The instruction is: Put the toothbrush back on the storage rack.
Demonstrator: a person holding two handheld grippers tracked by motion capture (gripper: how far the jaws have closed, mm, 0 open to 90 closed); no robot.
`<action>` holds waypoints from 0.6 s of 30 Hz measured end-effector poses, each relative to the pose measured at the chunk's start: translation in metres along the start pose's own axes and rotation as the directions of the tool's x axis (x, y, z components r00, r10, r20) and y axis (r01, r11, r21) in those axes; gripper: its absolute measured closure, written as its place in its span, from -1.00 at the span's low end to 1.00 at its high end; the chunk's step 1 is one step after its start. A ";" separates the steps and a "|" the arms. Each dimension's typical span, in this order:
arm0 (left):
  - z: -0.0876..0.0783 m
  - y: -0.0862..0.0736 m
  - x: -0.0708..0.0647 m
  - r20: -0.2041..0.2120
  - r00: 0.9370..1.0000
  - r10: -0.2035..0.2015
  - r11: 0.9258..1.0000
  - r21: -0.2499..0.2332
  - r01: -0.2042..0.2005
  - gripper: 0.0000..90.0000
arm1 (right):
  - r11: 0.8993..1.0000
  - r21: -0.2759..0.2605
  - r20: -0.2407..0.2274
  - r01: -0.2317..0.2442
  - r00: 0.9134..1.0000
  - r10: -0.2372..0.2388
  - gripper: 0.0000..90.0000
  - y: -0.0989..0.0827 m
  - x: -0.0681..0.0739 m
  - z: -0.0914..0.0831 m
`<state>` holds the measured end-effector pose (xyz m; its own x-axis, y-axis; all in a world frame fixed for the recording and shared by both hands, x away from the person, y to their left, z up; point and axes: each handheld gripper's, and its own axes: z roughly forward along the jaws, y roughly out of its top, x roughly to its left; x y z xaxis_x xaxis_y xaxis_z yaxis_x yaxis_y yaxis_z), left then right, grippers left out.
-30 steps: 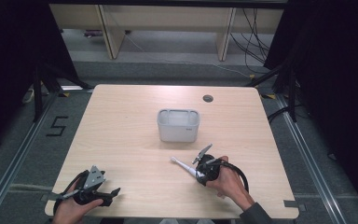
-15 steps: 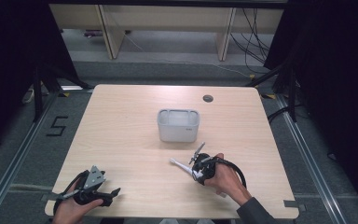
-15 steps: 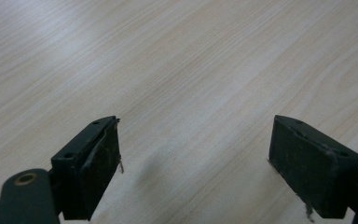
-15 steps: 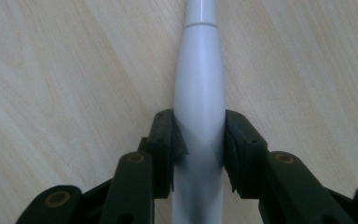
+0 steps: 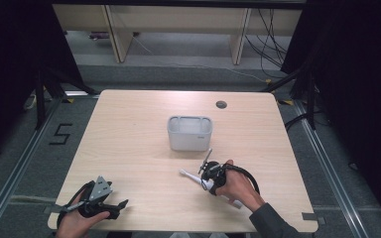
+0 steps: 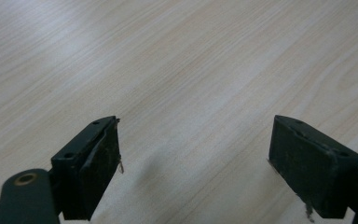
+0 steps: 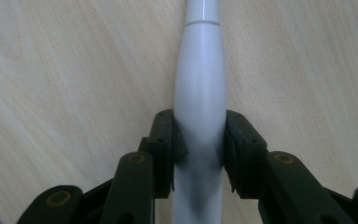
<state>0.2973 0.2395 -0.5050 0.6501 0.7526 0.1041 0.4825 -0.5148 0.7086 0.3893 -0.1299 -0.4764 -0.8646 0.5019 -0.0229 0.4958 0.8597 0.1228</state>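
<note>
Glossy white plastic handle (image 7: 200, 93), wood-grain table (image 5: 129, 139)

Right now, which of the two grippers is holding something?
The right gripper: its fingers clamp a white electric toothbrush. The left gripper is open over the bare table.

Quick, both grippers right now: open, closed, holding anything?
Left gripper: open, nothing between its jaws, over bare table.
Right gripper: closed on a white handle-shaped object, possibly a toothbrush.

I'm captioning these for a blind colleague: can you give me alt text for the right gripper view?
The right claw is shut on a smooth white handle, one black jaw on each side. The handle runs up out of frame over a light wooden table.
</note>
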 end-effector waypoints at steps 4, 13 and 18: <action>0.001 0.000 0.000 0.000 1.000 -0.001 1.000 -0.007 0.001 -0.65 | 1.000 -0.010 -0.014 -0.004 1.000 0.004 0.48 -0.001 0.000 -0.001; 0.001 -0.001 0.001 -0.001 1.000 -0.001 1.000 -0.007 0.001 -0.65 | 0.999 -0.054 0.000 -0.003 1.000 0.003 0.48 -0.007 -0.001 -0.002; 0.001 -0.001 0.000 -0.001 1.000 -0.002 1.000 -0.006 0.002 -0.65 | 0.994 -0.106 0.009 0.003 1.000 -0.002 0.48 -0.016 0.004 -0.010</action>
<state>0.2977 0.2398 -0.5059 0.6486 0.7542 0.1028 0.4803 -0.5103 0.7133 0.3767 -0.1426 -0.4688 -0.8650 0.5007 -0.0324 0.4815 0.8464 0.2276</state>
